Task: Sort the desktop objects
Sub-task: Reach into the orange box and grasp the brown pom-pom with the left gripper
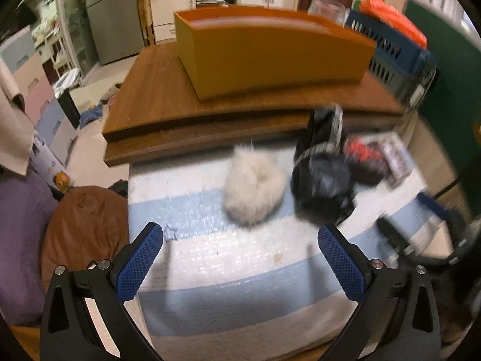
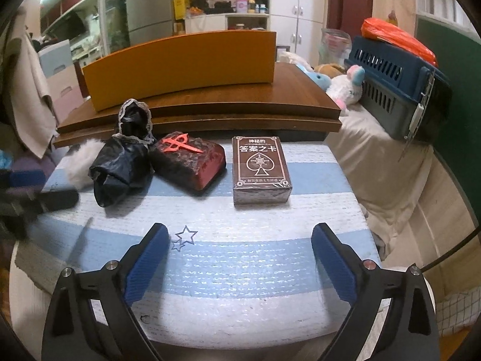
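Both sets of jaws are spread wide and nothing is held between them. The right gripper (image 2: 240, 258) is poised over the near edge of the striped mat (image 2: 240, 270), pointing toward the card box (image 2: 261, 170), which lies flat near the mat's far right corner. The box's long axis runs from the near edge toward the far edge, with the printed title at the far end.

The left gripper (image 1: 240, 258) faces the white puff (image 1: 254, 185) and the black bag (image 1: 323, 188), which lie just beside each other near the far edge.

Risks, as judged:
- The box is wide. If it is approached across its long axis, the jaws may not clear it; the short sides should be taken.
- The red block (image 2: 188, 162) lies near the box on the left and touches the bag; it may be pushed by a jaw.
- The puff is soft and may slip from the jaws.
- The orange bin (image 2: 180, 66) stands on a raised wooden board (image 2: 240, 105); a low carry may strike the board's edge.
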Demonstrator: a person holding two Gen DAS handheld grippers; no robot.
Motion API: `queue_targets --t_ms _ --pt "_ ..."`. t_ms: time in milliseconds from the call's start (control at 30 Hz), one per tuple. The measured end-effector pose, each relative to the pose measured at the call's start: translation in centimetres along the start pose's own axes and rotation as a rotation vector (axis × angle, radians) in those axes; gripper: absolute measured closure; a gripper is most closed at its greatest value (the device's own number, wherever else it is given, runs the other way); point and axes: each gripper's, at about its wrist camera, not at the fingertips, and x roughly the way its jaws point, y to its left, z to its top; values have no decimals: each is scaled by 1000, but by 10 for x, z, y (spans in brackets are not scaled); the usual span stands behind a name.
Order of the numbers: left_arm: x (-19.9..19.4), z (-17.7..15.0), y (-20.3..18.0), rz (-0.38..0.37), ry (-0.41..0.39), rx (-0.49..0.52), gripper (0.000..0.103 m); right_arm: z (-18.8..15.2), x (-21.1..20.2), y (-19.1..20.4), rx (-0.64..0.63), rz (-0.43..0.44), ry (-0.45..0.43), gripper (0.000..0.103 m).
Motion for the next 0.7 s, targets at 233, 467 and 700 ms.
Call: queue_targets --t_ms 233,467,700 --pt "-36 53 2 11 -88 -4 0 -4 1 0 -6 6 -4 6" --pt "-42 121 -5 -42 -86 -8 2 -3 2 0 -8 7 -2 5" --pt "-9 166 -11 -86 42 19 22 -2 3 0 -8 8 -4 4"
